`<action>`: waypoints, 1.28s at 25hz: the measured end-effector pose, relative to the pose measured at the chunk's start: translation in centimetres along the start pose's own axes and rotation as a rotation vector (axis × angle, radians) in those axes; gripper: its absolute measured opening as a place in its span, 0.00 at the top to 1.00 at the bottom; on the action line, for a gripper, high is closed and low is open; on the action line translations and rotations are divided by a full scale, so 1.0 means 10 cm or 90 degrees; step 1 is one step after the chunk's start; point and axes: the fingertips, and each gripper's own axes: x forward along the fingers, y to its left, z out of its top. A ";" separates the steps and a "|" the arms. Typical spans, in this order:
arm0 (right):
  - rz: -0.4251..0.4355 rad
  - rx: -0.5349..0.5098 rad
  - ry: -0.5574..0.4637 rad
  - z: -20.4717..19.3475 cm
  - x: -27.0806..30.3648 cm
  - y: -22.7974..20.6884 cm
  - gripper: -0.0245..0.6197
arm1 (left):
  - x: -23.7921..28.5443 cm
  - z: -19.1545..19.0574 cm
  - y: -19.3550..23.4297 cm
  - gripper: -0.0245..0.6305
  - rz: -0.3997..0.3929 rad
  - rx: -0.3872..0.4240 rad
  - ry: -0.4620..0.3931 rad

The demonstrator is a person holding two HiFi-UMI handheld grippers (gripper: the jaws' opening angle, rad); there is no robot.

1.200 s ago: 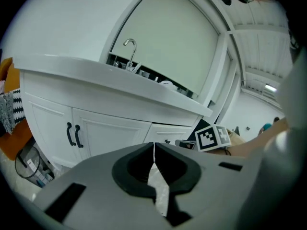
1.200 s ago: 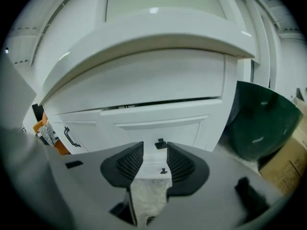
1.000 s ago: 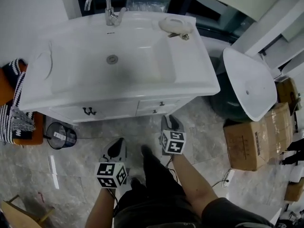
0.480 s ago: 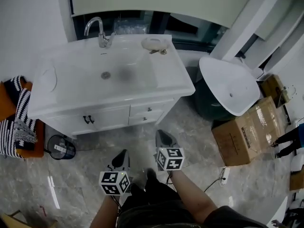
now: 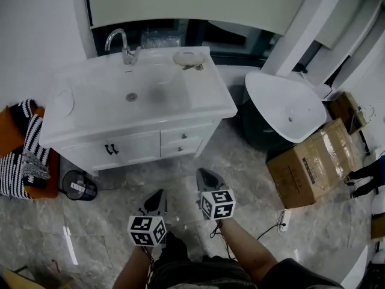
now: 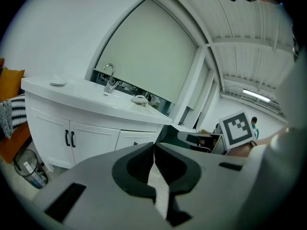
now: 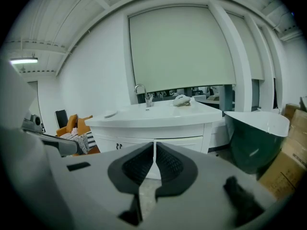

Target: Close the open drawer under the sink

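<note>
The drawer (image 5: 180, 138) sits flush under the sink (image 5: 201, 104), right of the doors (image 5: 129, 149). We have backed well away; the right gripper (image 5: 203, 174) has just clamped shut on nothing, and the left gripper (image 5: 158, 195) is clenched empty. Closing looks done.

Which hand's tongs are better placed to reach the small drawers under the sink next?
Right, probably. The right tongs sit almost straight in front of the drawers and closer to them; the left tongs hang farther back and to the left. Both are shut and empty.
</note>
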 end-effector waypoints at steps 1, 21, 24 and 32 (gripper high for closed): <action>0.003 -0.002 -0.003 0.00 -0.08 -0.02 0.91 | -0.02 -0.01 -0.06 0.94 0.004 0.005 -0.002; 0.090 -0.022 -0.033 -0.50 -1.90 -0.18 0.91 | -0.89 -0.48 -1.67 0.94 0.056 0.038 -0.091; 0.094 -0.028 -0.038 -0.60 -2.17 -0.21 0.91 | -1.02 -0.57 -1.87 0.94 0.060 0.044 -0.101; 0.094 -0.039 -0.040 -0.86 -2.79 -0.32 0.92 | -1.31 -0.84 -2.36 0.94 0.067 0.052 -0.111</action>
